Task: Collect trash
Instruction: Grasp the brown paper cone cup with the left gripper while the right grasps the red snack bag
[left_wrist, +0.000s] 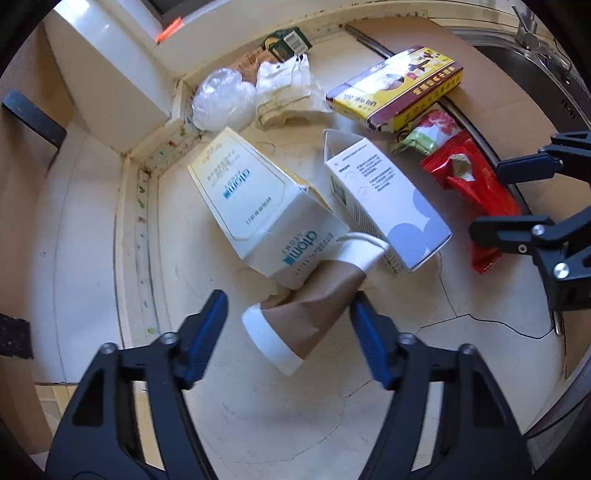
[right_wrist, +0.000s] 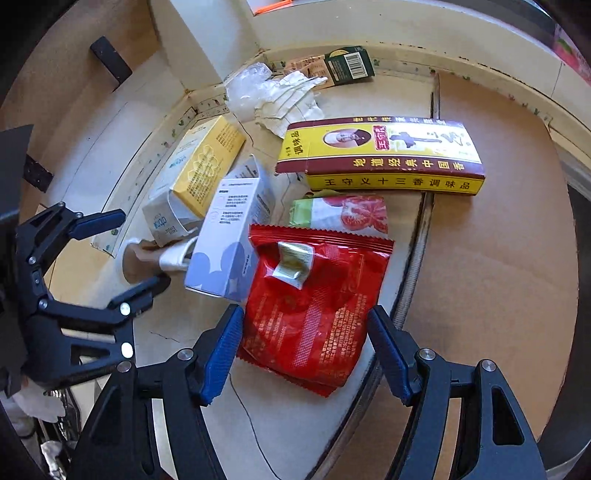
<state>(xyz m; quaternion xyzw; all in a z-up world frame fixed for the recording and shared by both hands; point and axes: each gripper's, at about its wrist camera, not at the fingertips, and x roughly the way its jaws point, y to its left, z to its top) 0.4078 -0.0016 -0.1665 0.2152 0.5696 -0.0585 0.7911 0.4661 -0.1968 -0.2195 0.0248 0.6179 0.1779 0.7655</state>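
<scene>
So both grippers were spread wide with nothing in them. The left gripper (left_wrist: 288, 314) hovered right over a crushed brown paper cup (left_wrist: 310, 306) lying on its side on the table (left_wrist: 295, 406), white rim toward the camera, its long axis running diagonally away to the right, roughly between the two fingers. The right gripper (right_wrist: 306, 350) was lined up on a red snack bag (right_wrist: 314, 302), which sat straight ahead between its fingers, long axis pointing away. So each hand had its own closest piece, I'd say.

Readable stuff: the cream box (left_wrist: 255, 206) behind the cup said "atomy", and the yellow and maroon box (right_wrist: 384, 155) had Chinese print, "王守义十三香调味品". The white box with blue circles (right_wrist: 225, 254) had text too small to read. A tomato wrapper (right_wrist: 343, 214) sat just behind the red bag.
</scene>
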